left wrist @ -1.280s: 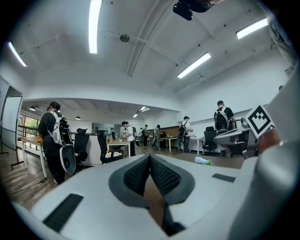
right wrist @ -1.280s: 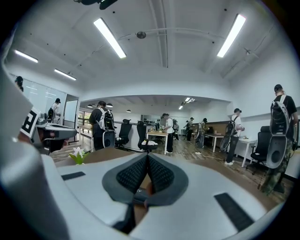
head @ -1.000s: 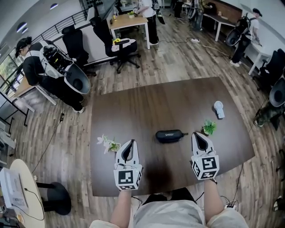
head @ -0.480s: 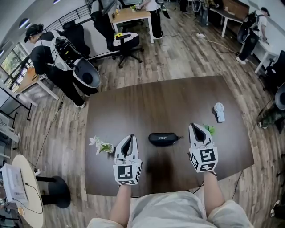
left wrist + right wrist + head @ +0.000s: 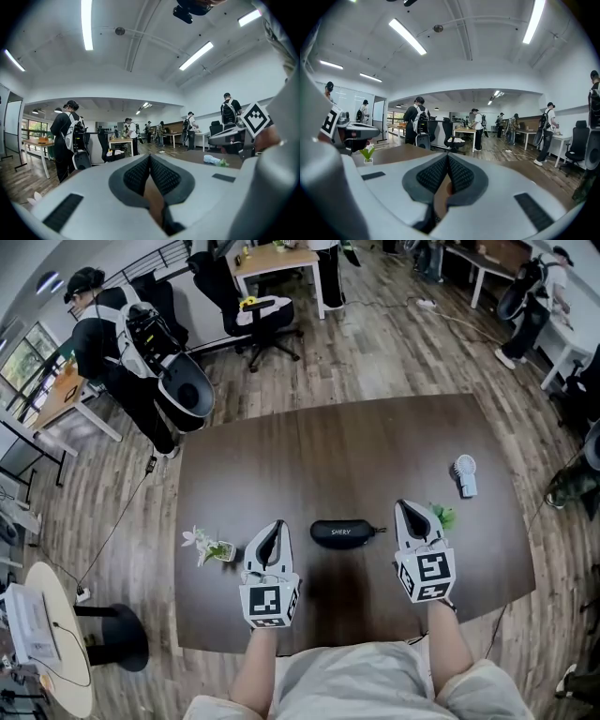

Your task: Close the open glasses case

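Head view: the black glasses case lies closed on the dark table, between the left gripper and the right gripper — touching neither. Left gripper view: jaws pressed together, nothing between them. Right gripper view: likewise — jaws together, empty

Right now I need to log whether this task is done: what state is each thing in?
Case: closed, flat on the table, untouched.
Left tool: shut, empty.
Right tool: shut, empty.
Fan: lying flat; running or not, cannot tell.
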A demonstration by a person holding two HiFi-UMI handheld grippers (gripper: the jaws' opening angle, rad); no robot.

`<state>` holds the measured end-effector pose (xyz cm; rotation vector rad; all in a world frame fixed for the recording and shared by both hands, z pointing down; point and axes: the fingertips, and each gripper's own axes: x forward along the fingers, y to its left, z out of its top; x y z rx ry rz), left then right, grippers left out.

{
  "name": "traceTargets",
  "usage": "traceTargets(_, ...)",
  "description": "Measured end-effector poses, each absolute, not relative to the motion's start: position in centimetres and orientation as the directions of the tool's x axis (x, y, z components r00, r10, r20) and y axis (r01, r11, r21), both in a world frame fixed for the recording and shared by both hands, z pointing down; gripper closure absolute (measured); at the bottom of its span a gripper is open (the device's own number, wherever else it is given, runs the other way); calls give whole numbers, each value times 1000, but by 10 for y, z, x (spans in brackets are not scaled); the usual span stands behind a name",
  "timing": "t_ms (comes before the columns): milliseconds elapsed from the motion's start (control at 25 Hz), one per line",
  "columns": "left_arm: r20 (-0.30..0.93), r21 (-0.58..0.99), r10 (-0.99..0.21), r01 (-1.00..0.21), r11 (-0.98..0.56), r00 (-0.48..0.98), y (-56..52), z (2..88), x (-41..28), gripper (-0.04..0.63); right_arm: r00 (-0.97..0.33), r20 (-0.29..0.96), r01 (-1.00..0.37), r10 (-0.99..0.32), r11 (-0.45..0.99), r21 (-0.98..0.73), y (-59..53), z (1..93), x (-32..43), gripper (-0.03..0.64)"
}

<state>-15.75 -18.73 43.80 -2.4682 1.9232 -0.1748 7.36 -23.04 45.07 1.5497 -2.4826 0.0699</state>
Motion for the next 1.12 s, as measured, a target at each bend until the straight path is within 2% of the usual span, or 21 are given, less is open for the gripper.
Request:
traceTargets(240,119,-94,-954,-954,-285,273,-194,451,-150,595,-443,257,-878,-859,474,69,-233,476,65,615)
traceTargets(440,204,-160,-918,-913,-374,340,-196,472,-134,583,-449,318,-869,-835,491,62,-228,505,63,612)
traceTargets(680,396,-288,-805,-772,-566,443,-190,525,-102,421,-451,381,-863,-807,503,45,-218,533,65,606)
traceTargets(880,566,-421,-672,-533,-734,477,-183,572,-71,297,-450,397,-867,-800,498,22,-216,543,70,606)
traceTargets(1000,662,-441,-586,-390,-808,467,-184,599,-59,240,-451,402,-867,-797,499,15,-216,547,70,606)
traceTargets(1120,734,-442,-517,-268,-856,441,-186,622,-52,210,-451,403,-869,-796,495,6,-213,550,73,607)
